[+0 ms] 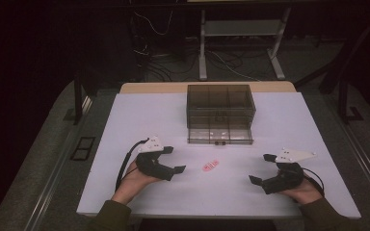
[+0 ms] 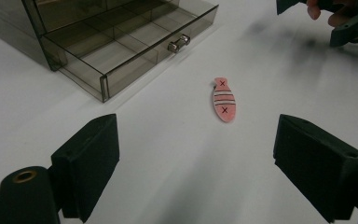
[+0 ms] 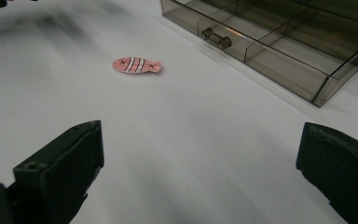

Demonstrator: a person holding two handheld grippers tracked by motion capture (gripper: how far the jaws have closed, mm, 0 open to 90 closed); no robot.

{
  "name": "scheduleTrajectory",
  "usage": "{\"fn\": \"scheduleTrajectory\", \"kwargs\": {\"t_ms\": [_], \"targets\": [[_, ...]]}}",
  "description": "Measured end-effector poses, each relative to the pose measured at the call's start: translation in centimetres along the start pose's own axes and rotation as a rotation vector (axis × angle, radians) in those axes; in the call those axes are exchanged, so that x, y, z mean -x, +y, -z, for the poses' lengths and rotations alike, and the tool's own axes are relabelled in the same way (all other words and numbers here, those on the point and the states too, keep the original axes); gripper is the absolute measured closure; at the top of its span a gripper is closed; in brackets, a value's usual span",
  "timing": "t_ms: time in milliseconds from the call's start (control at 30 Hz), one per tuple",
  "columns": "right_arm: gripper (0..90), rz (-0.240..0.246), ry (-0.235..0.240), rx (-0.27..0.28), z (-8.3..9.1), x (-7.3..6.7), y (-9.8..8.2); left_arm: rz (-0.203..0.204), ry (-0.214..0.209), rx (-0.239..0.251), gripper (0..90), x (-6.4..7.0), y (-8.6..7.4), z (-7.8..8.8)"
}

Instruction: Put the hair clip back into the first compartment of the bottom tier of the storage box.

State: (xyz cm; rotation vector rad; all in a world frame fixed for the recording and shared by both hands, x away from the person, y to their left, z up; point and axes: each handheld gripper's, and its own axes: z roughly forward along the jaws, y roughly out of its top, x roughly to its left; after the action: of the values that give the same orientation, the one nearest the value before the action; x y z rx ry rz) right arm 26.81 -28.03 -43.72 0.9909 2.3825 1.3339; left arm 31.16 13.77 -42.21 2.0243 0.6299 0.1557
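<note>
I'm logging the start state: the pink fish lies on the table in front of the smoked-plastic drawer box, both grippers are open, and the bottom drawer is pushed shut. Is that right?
Not quite. The bottom drawer is pulled out, not shut; the left gripper view shows its empty compartments and knob. The rest holds: the pink fish lies on the table in front of the drawer box, and the left gripper and right gripper are both open.

Table (image 1: 139, 120) open round fish (image 1: 210, 166); drawer (image 1: 220, 135) behind.
</note>
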Motion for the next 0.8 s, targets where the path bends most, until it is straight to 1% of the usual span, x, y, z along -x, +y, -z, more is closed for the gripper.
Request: {"fn": "scheduleTrajectory", "kwargs": {"t_ms": [267,367,633,800], "targets": [[0.2,0.000,-0.003,0.002,0.0,0.0,0.0,0.007,-0.008,0.012,21.2,0.0,0.3,-0.2],[0.2,0.000,-0.004,0.001,0.0,0.0,0.0,0.005,-0.014,0.008,27.2,0.1,0.5,-0.4],[0.2,0.000,-0.005,-0.001,0.0,0.0,0.0,0.009,-0.011,0.008,31.4,0.3,1.1,-1.1],[0.2,0.002,-0.006,0.001,0.0,0.0,0.0,-0.003,-0.006,0.001,34.7,0.5,1.4,-1.6]]}}
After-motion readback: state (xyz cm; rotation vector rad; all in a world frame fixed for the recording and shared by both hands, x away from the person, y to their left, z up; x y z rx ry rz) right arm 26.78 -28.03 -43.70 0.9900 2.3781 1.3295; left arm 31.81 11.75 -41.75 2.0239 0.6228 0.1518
